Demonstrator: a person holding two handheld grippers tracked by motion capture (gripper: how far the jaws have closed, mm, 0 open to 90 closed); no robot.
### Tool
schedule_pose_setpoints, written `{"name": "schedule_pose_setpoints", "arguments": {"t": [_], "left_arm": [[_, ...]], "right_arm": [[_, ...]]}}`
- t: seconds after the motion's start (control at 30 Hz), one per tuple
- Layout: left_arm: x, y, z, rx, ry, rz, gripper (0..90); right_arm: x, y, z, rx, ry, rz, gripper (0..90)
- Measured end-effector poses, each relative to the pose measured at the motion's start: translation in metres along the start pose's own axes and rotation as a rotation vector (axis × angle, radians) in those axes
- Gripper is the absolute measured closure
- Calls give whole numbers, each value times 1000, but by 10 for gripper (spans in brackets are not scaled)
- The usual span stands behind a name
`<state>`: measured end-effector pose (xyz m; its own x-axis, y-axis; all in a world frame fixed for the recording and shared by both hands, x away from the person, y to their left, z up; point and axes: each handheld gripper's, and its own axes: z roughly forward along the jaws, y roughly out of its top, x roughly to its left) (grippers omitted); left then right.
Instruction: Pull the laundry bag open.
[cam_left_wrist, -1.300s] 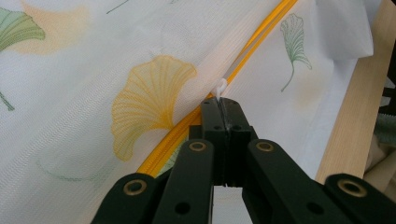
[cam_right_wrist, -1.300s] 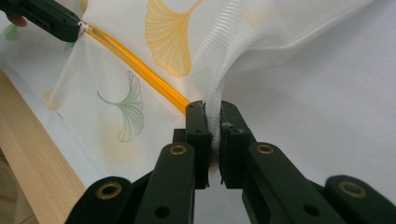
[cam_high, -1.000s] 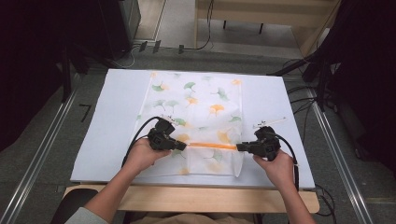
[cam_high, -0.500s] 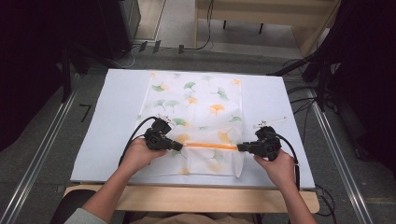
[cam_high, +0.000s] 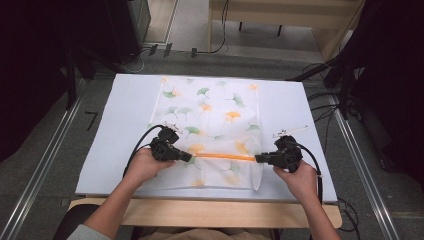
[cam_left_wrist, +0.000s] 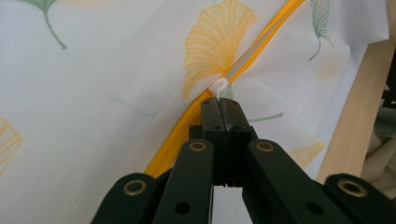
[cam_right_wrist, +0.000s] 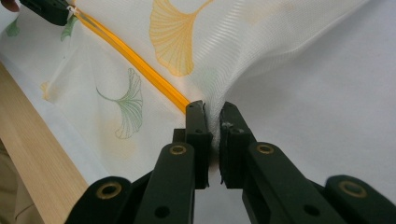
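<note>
A white mesh bag (cam_high: 210, 115) printed with ginkgo leaves lies flat on the white mat (cam_high: 120, 125). An orange zipper (cam_high: 222, 156) runs across its near part. My left gripper (cam_high: 189, 157) (cam_left_wrist: 220, 105) is shut on the zipper's small white pull (cam_left_wrist: 218, 86) at the left end of the orange line (cam_left_wrist: 261, 41). At the right end, my right gripper (cam_high: 259, 159) (cam_right_wrist: 212, 114) is shut on a pinch of the bag's fabric (cam_right_wrist: 219, 88), which rises in a fold. In the right gripper view the zipper (cam_right_wrist: 135, 58) leads away to the left gripper (cam_right_wrist: 46, 9).
The mat covers a table with a wooden front edge (cam_high: 200, 212). A thin white stick (cam_high: 292, 131) lies just beyond the right hand. Black cables (cam_high: 325, 107) lie at the right, and metal rails (cam_high: 45, 165) flank the table.
My left gripper has shifted slightly to the left with the zipper pull. The right gripper has stayed where it was.
</note>
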<state>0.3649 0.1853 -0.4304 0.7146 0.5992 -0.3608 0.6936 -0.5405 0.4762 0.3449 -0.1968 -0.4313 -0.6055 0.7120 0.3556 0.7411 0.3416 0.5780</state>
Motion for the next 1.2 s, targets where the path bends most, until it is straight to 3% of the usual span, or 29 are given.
{"name": "schedule_pose_setpoints", "arguments": {"t": [0.67, 1.2], "left_arm": [[8, -12, -11, 10, 2, -32, 900], [12, -17, -16, 19, 11, -25, 900]], "right_arm": [[-1, 1, 1, 9, 5, -5, 855], [-2, 1, 1, 5, 5, -3, 854]]}}
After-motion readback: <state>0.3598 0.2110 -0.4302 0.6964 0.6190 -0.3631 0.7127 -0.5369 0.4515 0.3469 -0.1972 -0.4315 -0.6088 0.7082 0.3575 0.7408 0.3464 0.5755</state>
